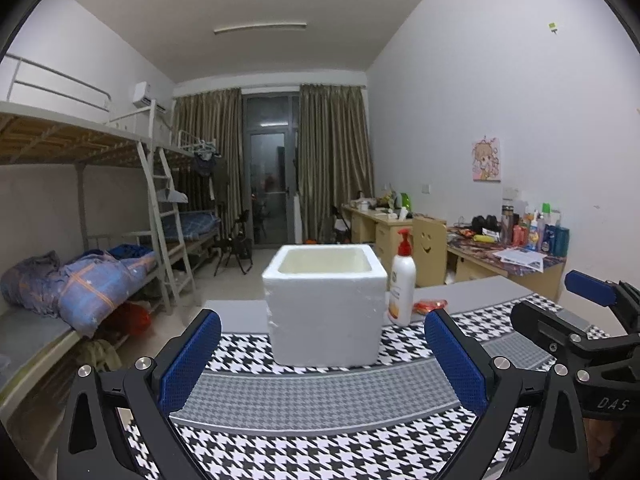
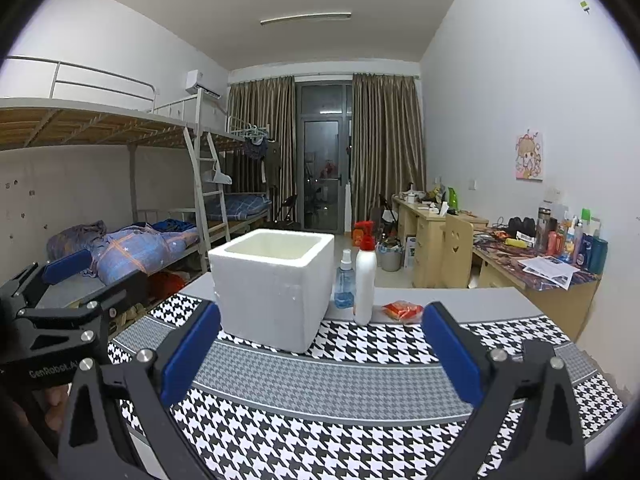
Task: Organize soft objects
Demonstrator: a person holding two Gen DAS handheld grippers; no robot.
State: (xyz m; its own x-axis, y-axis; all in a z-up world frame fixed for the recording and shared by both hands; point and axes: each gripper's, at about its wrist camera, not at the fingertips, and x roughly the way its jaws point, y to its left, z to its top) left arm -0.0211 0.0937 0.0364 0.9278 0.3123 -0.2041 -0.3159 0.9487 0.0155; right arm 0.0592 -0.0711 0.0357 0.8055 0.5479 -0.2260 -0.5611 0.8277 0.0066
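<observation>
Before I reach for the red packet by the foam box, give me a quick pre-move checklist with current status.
1. Left hand-held gripper open and holding nothing: ok.
2. Right hand-held gripper open and holding nothing: ok.
3. Red packet in view, lying on the table right of the white pump bottle: ok.
4. Foam box upright, top open: ok.
5. Box interior free of items: cannot tell, the bottom is hidden.
6. Path to the packet clear: not ok, the pump bottle and blue spray bottle stand close by.
</observation>
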